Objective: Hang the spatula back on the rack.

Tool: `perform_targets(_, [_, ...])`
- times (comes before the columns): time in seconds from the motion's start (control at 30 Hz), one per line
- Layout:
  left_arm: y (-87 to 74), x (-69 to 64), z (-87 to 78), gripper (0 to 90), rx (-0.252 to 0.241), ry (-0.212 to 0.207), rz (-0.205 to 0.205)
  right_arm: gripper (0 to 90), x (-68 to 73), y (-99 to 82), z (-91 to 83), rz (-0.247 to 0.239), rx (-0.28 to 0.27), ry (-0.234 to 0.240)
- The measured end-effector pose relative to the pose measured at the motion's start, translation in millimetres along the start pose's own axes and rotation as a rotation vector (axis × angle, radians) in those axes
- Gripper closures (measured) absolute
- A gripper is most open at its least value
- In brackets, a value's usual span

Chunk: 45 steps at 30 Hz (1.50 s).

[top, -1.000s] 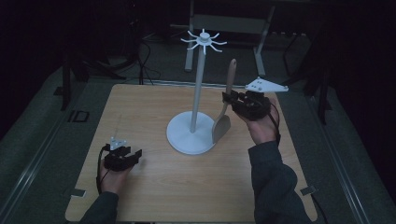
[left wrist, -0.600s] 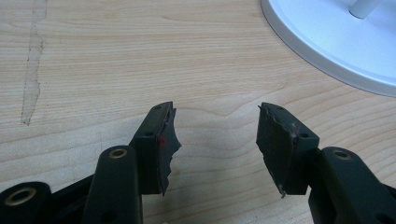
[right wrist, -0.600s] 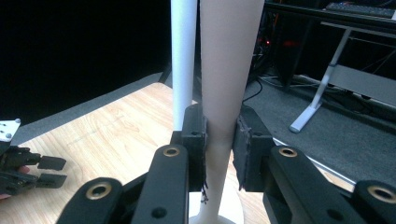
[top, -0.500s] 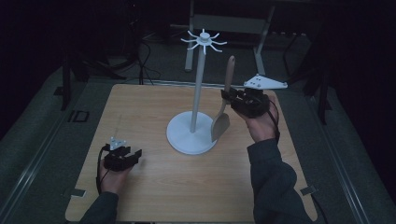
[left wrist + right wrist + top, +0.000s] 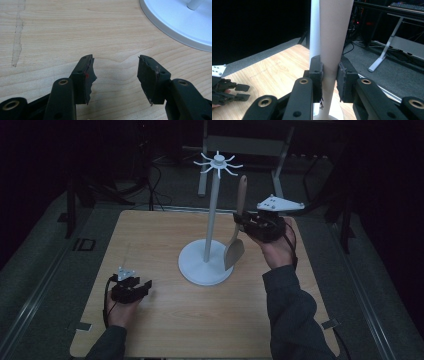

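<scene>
Near the table's [image 5: 165, 330] front-left corner the left gripper [image 5: 131, 289] rests low with its jaws spread and empty. At the table's middle stands the white hook stand [image 5: 211, 220], its hooks bare. Just right of its pole, toward the right edge, the right gripper [image 5: 252, 222] pinches the wooden spatula [image 5: 236, 232] upright by its handle, blade down, above the base. Hanging it looks like what is left.

Dim surroundings: grey table legs [image 5: 384, 53], cables [image 5: 155, 180], perhaps a keyboard [image 5: 407, 6].
</scene>
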<state>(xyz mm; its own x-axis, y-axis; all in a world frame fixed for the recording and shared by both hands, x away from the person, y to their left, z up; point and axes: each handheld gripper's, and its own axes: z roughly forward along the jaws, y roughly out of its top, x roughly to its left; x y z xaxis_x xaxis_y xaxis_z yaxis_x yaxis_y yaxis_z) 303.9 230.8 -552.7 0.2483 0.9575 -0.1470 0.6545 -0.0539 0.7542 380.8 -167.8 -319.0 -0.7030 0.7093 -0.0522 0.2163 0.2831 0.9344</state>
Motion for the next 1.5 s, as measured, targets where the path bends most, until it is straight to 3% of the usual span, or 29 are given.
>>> perform_targets(0.33, [0.0,0.5,0.0,47.2,-0.001,-0.001,-0.004,75.9,3.1,6.8,7.8,-0.019,0.022,-0.002])
perform_targets(1.5, [0.9,-0.2,1.0,47.2,-0.002,-0.002,-0.003,75.8,1.8,17.9,28.5,0.010,0.053,0.010])
